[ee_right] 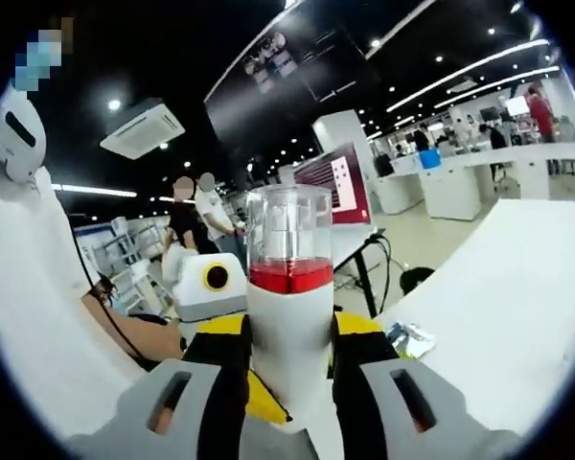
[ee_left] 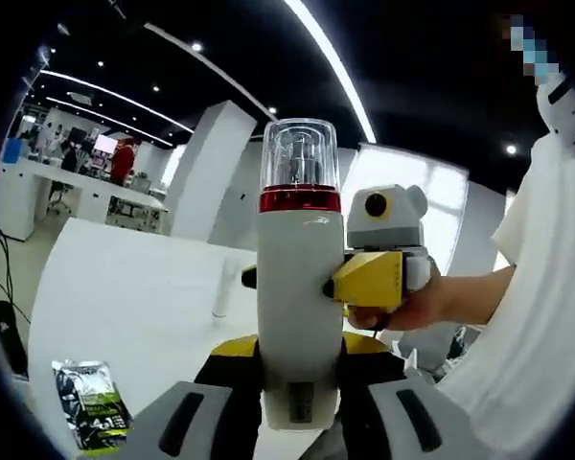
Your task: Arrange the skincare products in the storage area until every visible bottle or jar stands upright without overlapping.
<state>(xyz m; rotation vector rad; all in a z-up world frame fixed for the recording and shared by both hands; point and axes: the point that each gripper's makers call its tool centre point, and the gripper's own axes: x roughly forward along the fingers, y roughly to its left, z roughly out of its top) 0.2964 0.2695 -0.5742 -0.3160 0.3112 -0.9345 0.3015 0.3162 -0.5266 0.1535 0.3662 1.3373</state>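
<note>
Bottle (ee_left: 299,287), white with a red band and clear cap, stood upright at frame centre in both views, above the white table (ee_left: 134,297). Left gripper (ee_left: 297,379) clamped its base; right gripper (ee_right: 287,359) pinched its body from the side. A green sachet (ee_left: 91,404) lay at lower left.

Dark ceiling w/ long strip lights (ee_left: 331,67) + spot lamps. White table (ee_right: 498,287), white counters (ee_left: 72,182), white pillar (ee_left: 206,168), ceiling AC unit (ee_right: 144,127), pale floor.
</note>
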